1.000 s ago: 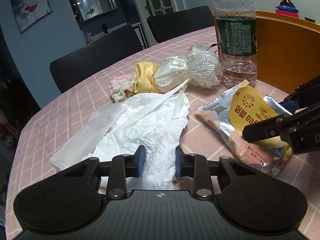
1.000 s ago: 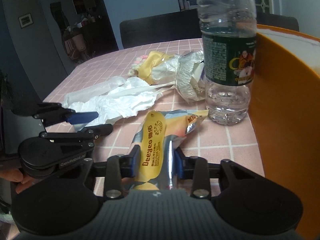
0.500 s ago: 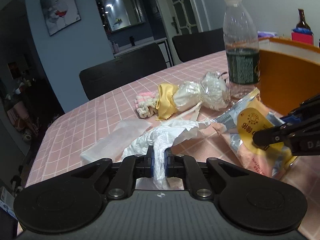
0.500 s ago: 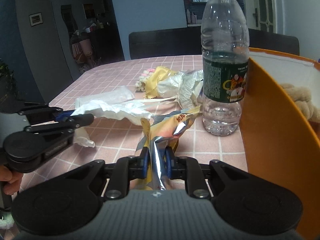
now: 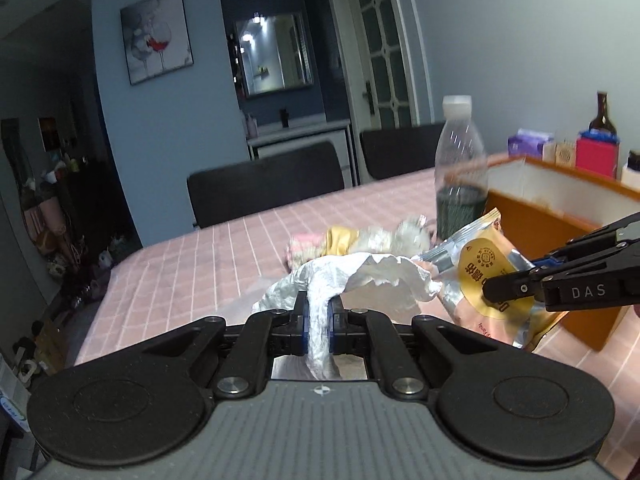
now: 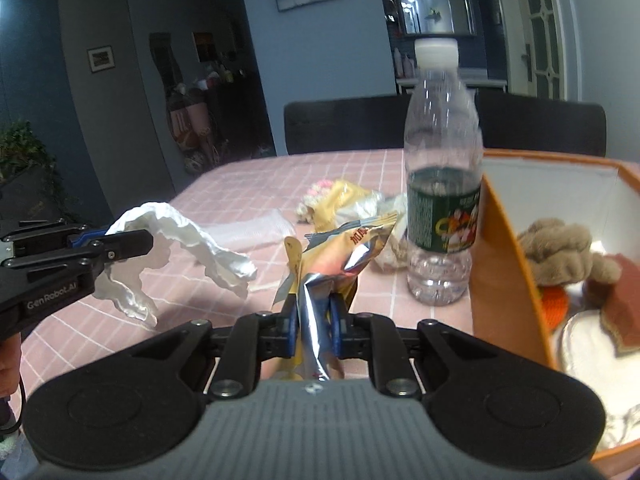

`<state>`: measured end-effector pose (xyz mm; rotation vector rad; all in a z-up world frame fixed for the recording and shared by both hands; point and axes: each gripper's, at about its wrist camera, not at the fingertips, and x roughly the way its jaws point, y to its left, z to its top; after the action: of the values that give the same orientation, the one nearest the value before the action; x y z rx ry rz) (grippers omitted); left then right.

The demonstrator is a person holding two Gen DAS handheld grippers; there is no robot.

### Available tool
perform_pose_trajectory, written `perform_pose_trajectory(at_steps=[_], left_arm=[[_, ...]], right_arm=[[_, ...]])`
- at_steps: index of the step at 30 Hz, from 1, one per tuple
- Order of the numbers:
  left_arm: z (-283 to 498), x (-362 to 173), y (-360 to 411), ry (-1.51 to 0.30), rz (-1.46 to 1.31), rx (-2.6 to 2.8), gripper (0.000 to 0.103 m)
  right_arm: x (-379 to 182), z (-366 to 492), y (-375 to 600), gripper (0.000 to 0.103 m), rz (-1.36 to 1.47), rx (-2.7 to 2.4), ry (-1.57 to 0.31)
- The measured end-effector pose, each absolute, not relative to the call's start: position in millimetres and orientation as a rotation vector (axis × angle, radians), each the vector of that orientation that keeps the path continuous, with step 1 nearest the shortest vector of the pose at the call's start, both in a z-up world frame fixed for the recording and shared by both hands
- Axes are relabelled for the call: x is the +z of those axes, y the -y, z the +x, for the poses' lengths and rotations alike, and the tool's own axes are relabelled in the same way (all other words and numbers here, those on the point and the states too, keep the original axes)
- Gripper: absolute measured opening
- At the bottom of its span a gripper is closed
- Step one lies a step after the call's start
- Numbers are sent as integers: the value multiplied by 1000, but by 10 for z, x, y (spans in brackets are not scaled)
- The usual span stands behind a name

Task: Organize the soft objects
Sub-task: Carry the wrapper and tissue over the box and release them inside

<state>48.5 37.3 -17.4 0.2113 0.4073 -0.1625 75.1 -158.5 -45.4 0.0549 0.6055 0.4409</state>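
Both pairs of jaws are clamped on soft things. Left gripper (image 5: 319,317) pinches a crumpled white plastic bag (image 5: 372,276), which hangs clear of the pink checked tablecloth (image 5: 208,256). Right gripper (image 6: 314,322) pinches a yellow and silver foil snack packet (image 6: 340,248), raised beside a clear plastic water bottle (image 6: 440,184) and an orange box (image 6: 504,248) holding a brown plush toy (image 6: 560,252).

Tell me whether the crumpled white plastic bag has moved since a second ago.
Yes. The crumpled white plastic bag, pinched in the left gripper, has lifted off the pink checked tablecloth it lay on.
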Motion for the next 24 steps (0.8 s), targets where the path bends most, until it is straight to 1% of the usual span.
perform_pose_trajectory(at_steps=[7,15,20,24], left_arm=[[271,185,-246,-273,180,-224,8],[302,462,209,-165,161,-389,8],[473,584,547,-163,145,-498,8],[672,595,941,-226,156,-595,8]], right_arm=[[-101,506,1755,14,43,456,-530],[405,407,2218,14,-11,372,-469],[602,467,2568,14,-78,280,-465],[609,565,2875,14,-87,208,-520]])
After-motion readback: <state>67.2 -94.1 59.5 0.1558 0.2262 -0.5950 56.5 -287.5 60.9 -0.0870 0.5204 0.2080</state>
